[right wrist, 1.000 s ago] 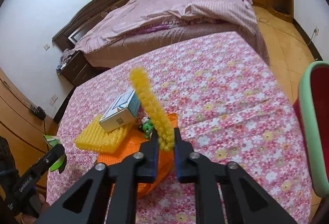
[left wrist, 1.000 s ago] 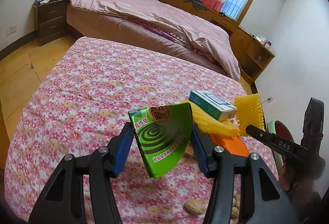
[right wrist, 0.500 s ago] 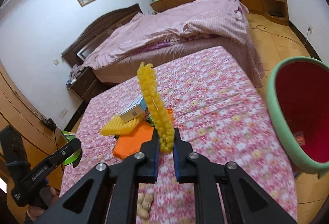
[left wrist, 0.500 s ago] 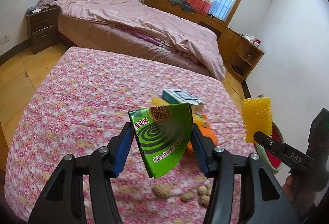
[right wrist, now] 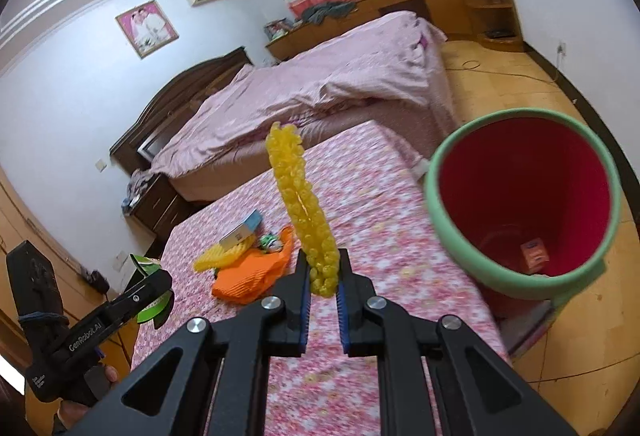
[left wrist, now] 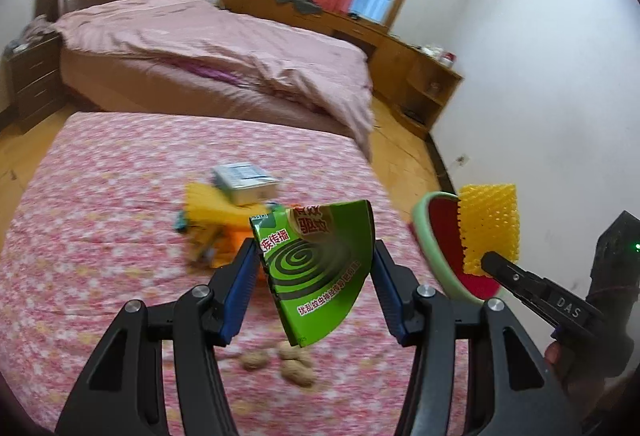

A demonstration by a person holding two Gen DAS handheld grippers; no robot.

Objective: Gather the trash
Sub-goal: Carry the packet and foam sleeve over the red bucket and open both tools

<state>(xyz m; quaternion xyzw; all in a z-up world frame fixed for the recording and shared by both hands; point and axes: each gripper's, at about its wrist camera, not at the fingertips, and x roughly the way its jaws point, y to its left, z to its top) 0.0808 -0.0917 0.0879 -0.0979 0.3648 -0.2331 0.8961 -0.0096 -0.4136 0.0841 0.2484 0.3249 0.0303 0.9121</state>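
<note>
My left gripper is shut on a green mosquito-coil box piece and holds it above the flowered bedspread. My right gripper is shut on a yellow foam net, held upright in the air just left of the trash bin, which is green outside and red inside. The bin and the yellow net also show at the right of the left wrist view. The left gripper with its green piece shows at the left of the right wrist view.
On the bedspread lie a white-blue box, another yellow foam net, an orange net and some peanuts. A small orange packet lies in the bin. A pink-covered bed stands beyond.
Both grippers have lifted and swung right toward the bin, each keeping its item. The bin now fills more of the right wrist view, and the pile on the bedspread looks farther away.
</note>
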